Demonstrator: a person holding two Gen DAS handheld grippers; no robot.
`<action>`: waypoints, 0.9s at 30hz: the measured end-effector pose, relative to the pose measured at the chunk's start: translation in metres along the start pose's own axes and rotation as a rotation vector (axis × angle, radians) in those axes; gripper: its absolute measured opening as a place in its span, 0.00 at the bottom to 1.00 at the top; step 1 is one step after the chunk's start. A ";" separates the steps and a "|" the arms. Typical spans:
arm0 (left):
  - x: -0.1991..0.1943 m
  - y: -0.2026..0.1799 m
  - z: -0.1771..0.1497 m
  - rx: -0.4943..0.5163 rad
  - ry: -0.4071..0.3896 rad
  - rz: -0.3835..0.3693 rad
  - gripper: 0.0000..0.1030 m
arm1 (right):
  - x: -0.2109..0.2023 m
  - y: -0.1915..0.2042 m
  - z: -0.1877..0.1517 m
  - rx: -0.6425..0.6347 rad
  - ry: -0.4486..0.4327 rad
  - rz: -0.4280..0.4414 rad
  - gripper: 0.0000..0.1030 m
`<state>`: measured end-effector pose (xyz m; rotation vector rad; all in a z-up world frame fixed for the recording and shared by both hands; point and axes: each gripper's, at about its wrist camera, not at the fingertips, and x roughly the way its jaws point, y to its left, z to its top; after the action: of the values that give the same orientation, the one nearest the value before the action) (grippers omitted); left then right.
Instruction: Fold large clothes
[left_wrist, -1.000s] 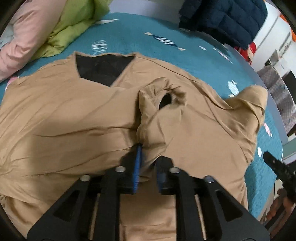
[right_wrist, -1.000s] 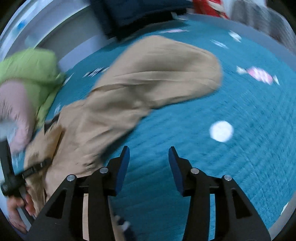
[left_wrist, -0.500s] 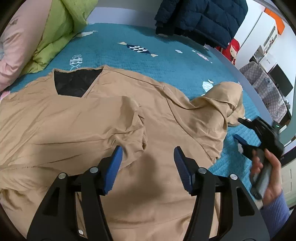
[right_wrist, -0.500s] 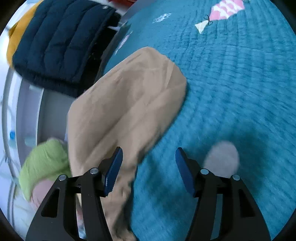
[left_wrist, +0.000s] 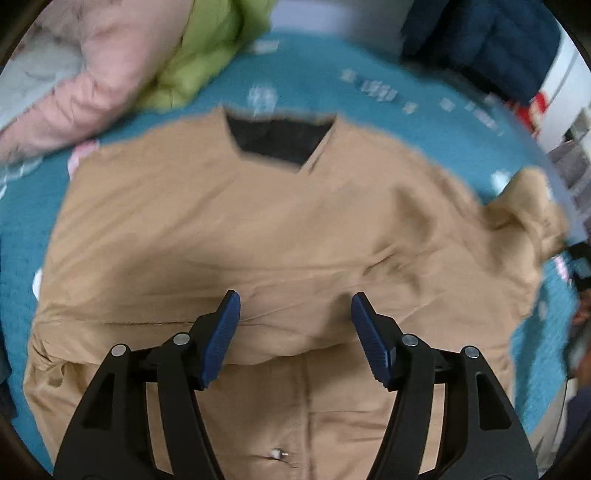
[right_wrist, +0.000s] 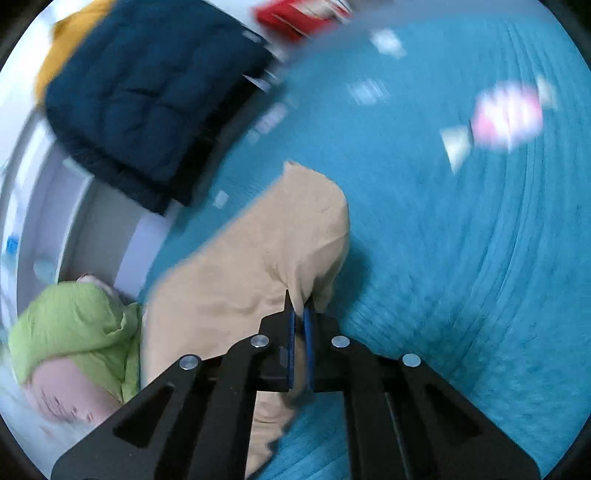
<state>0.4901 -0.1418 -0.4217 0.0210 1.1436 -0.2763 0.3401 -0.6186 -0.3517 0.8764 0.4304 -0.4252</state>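
Tan jacket (left_wrist: 229, 229) spread on the teal bed (right_wrist: 461, 258), collar at 12 o'clock; left gripper (left_wrist: 295, 332) jaws apart over its middle, holding nothing; right gripper (right_wrist: 299, 317) clamped on the sleeve (right_wrist: 280, 236), likely to fold it inward; both views motion-blurred, hem cut off at 6 o'clock.

Bare teal bedspread (right_wrist: 461, 258) right of the tan sleeve (right_wrist: 258, 258); navy jacket (right_wrist: 147, 99) and green quilt (right_wrist: 77, 325) along the far edge
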 end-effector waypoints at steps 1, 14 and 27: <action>0.009 -0.001 0.000 0.008 0.034 0.003 0.62 | -0.019 0.022 0.003 -0.052 -0.042 0.017 0.04; -0.077 0.092 -0.012 -0.110 -0.125 -0.085 0.64 | -0.067 0.303 -0.139 -0.531 0.130 0.425 0.04; -0.111 0.237 -0.075 -0.308 -0.117 0.070 0.65 | 0.031 0.323 -0.397 -0.770 0.623 0.178 0.24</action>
<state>0.4347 0.1212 -0.3827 -0.2241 1.0563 -0.0363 0.4606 -0.1220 -0.3872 0.2644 0.9969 0.2019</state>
